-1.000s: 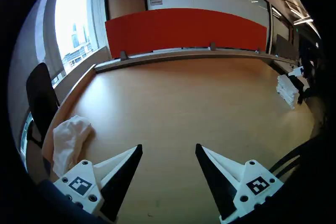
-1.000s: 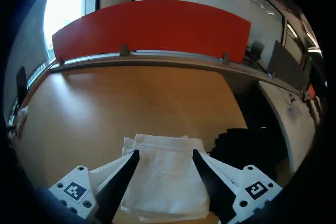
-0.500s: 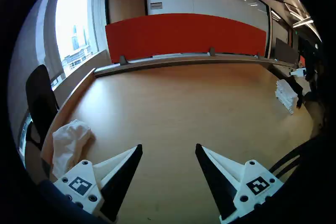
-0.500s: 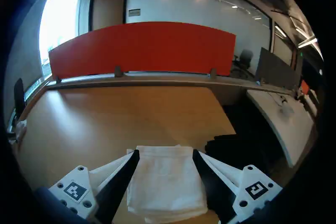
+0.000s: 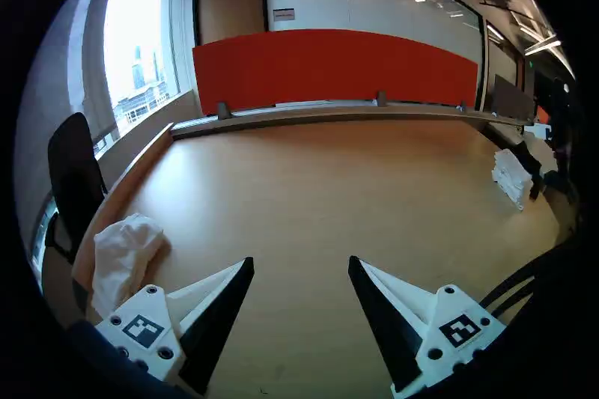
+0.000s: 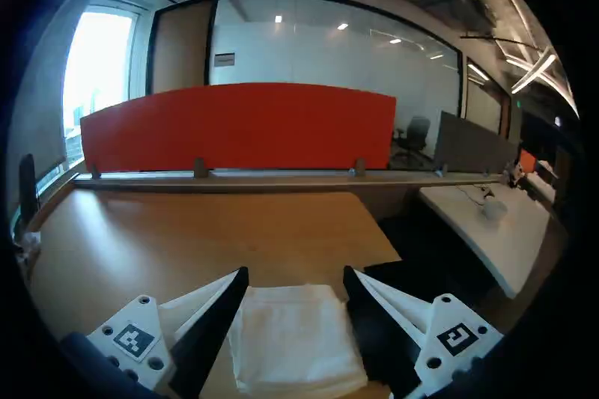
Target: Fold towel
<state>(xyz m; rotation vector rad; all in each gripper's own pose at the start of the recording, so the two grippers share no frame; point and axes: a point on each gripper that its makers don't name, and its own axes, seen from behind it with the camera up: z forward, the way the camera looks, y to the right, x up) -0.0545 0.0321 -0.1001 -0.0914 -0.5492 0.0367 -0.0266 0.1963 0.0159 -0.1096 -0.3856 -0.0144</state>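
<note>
- Wood-grain laminate, warm tan and smooth, across a broad table (image 5: 337, 189) with a rounded left edge; faint sheen on top.
- White plastic with black inner faces on the left gripper (image 5: 299, 260): 2 wedge-shaped fingers tapering to points, spread wide apart, with bare tabletop between them. A square black-and-white marker on each finger base.
- Crumpled towel (image 5: 123, 249), off-white, soft and rumpled into a loose heap. Lying on the table near its left edge, just beyond the left finger of that gripper.
- Folded towels (image 5: 511, 174), white, stacked in a neat squared pile at the table's far right edge, well apart from the heap.
- Seen close in the right gripper view, folded towels (image 6: 296, 332) with a nubby terry texture, a flat rectangular top and layered edges at the near side.
- Right gripper (image 6: 294, 272), same white-and-black wedge build, fingers held wide apart, with the pile lying between and below them. Cannot tell whether either finger touches the cloth.
- Red partition (image 5: 333, 62), matte and gently arched, standing along the table's far edge on small grey brackets.
- Black chair (image 5: 71, 174) with a curved back, beside the table's left edge, below a tall bright window (image 5: 138, 62).
- Pale desk (image 6: 494, 227) off to the right, apart from the table.
</note>
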